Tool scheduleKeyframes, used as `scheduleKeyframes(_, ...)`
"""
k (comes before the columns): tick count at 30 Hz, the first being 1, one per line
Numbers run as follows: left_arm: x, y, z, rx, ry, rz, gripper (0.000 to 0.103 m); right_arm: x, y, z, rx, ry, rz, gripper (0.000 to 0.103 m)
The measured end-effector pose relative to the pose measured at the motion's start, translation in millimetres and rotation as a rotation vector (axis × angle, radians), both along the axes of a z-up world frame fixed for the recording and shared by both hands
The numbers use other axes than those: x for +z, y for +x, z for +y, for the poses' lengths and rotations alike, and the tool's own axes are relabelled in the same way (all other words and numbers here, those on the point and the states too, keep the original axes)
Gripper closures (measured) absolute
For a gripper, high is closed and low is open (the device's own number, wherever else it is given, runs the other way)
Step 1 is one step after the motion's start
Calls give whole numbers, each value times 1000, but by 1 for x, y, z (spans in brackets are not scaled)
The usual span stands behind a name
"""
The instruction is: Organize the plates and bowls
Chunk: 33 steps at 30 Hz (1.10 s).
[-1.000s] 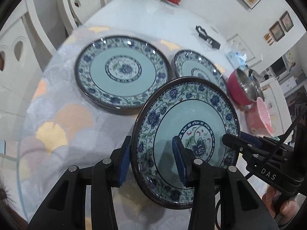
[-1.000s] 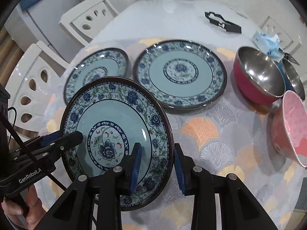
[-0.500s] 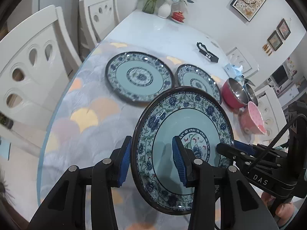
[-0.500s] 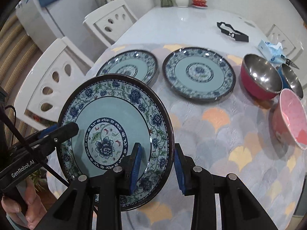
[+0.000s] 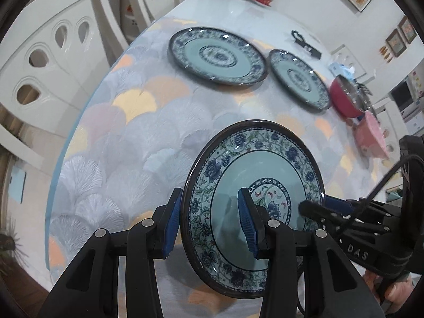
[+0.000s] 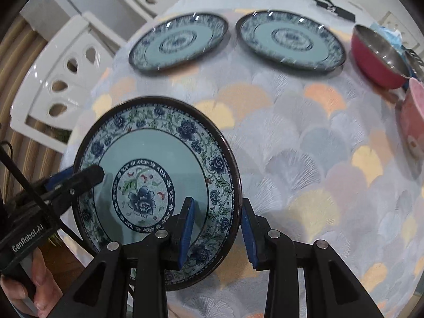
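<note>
Both grippers hold one blue-and-teal floral plate [image 5: 267,185] above the near part of the table. My left gripper [image 5: 210,224] is shut on its left rim. My right gripper [image 6: 216,232] is shut on its right rim; the plate also shows in the right wrist view [image 6: 148,159]. Two more floral plates lie flat further back: a large one [image 5: 217,55] and a second one [image 5: 299,78]. In the right wrist view they sit side by side, one on the left [image 6: 177,42] and one on the right [image 6: 291,39].
A red steel-lined bowl [image 6: 379,58] and a pink bowl [image 6: 413,116] stand at the right. A black object [image 6: 334,8] lies further back. White chairs [image 5: 47,53] stand at the table's left side. The tablecloth [image 6: 304,143] has a pastel fan pattern.
The held plate and both grippers have drawn back from the two lying plates, which now look smaller and farther. Both grips are unchanged.
</note>
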<state>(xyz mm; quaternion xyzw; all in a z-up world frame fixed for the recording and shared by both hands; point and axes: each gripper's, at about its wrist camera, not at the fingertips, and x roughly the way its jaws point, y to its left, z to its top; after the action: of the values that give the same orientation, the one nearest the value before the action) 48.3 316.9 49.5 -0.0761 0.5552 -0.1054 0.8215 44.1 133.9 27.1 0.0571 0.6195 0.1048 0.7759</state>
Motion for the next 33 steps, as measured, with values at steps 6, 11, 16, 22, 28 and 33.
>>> scheduleKeyframes(6, -13, -1, 18, 61, 5, 17, 65, -11, -6, 17, 56, -2, 12, 69)
scheduleKeyframes(11, -19, -7, 29, 111, -25, 37, 65, -11, -12, 18, 71, 15, 11, 69)
scheduleKeyframes(16, -10, -12, 35, 134, -4, 8, 64, -4, -19, 8, 44, 26, 13, 69)
scheduleKeyframes(22, 20, -21, 35, 144, 8, -79, 63, 24, -26, -11, -8, 50, -37, 69)
scheduleKeyframes(28, 61, -32, 23, 180, -7, -182, 49, 68, -33, -26, 3, 60, -149, 60)
scheduleKeyframes(33, 92, -43, 5, 190, -17, -235, 27, 95, -48, -53, -22, 82, -224, 44)
